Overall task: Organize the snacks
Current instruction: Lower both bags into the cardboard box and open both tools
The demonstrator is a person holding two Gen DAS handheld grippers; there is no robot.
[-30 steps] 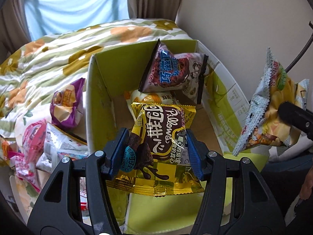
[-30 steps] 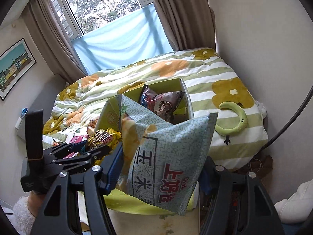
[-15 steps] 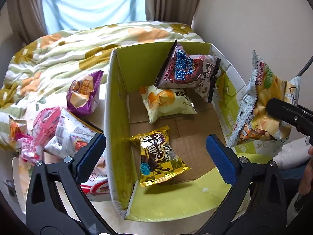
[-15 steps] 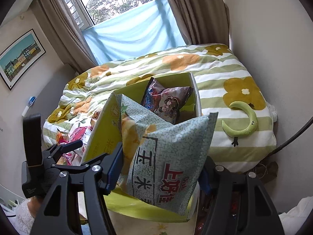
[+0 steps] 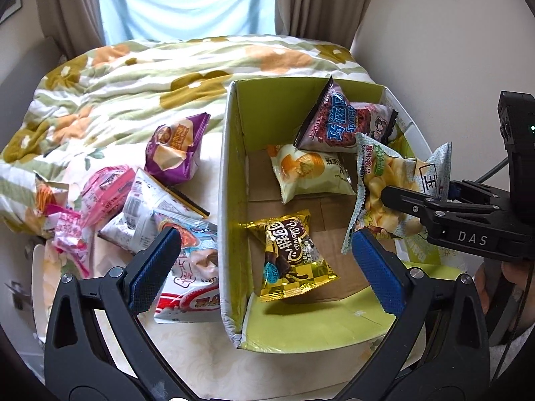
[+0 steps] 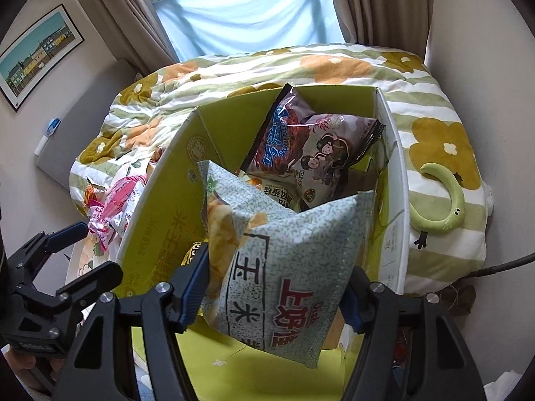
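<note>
A green cardboard box (image 5: 230,200) stands open on the bed. On its floor lie a gold Pillows packet (image 5: 291,257), a pale cake packet (image 5: 307,173) and a maroon bag (image 5: 337,127) leaning on the far wall. My left gripper (image 5: 264,237) hangs open and empty above the box's near left corner. My right gripper (image 6: 277,267) holds a grey-green chips bag (image 6: 284,260) over the box's right side; its jaws are opening, and the pads still touch the bag. From the left wrist view that chips bag (image 5: 384,180) hangs just inside the right wall.
Loose snacks lie on the bed left of the box: a purple bag (image 5: 174,153), pink packets (image 5: 100,193) and a white bag (image 5: 187,254). A green crescent plush (image 6: 448,207) rests right of the box. A wall stands close on the right.
My left gripper opened and let the gold packet drop onto the box floor, then drew back and up. My right gripper brought the chips bag down and over the box.
</note>
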